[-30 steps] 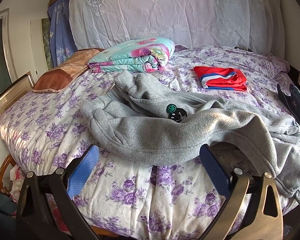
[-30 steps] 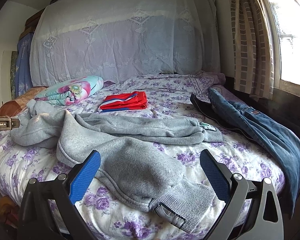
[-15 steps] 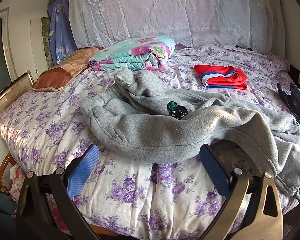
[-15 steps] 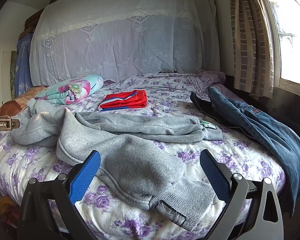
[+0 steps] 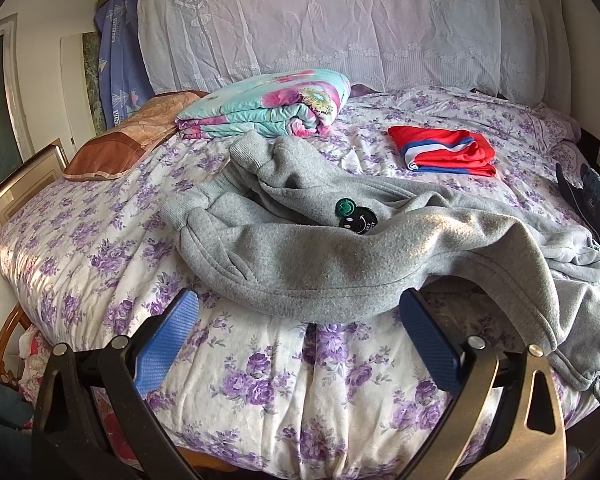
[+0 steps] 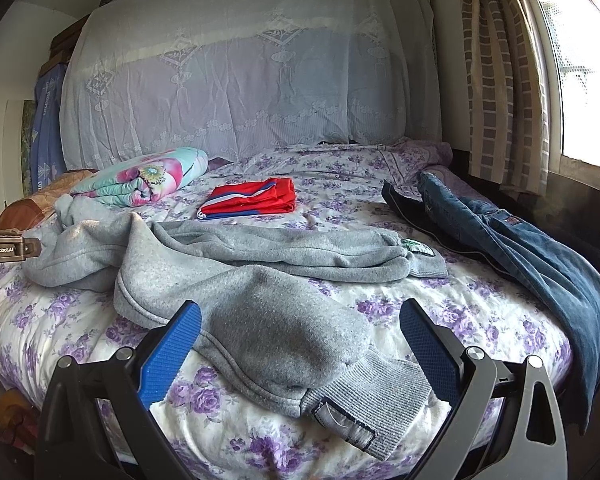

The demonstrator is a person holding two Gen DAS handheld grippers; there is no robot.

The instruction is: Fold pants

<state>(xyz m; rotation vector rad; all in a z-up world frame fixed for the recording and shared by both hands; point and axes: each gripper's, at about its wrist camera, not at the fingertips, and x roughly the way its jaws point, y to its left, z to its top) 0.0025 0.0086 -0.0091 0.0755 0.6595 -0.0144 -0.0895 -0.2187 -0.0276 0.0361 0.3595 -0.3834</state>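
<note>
Across the middle of both frames, grey sweatpants [image 5: 340, 256] sprawl unfolded on a floral bed [image 5: 260, 380], one cuffed leg trailing to the near edge, apparently awaiting straightening. The left gripper [image 5: 298, 336] and right gripper [image 6: 300, 336] hover low in frame, jaws spread, holding nothing. No containers appear; folded red shorts [image 6: 252, 200] lie beyond.
</note>
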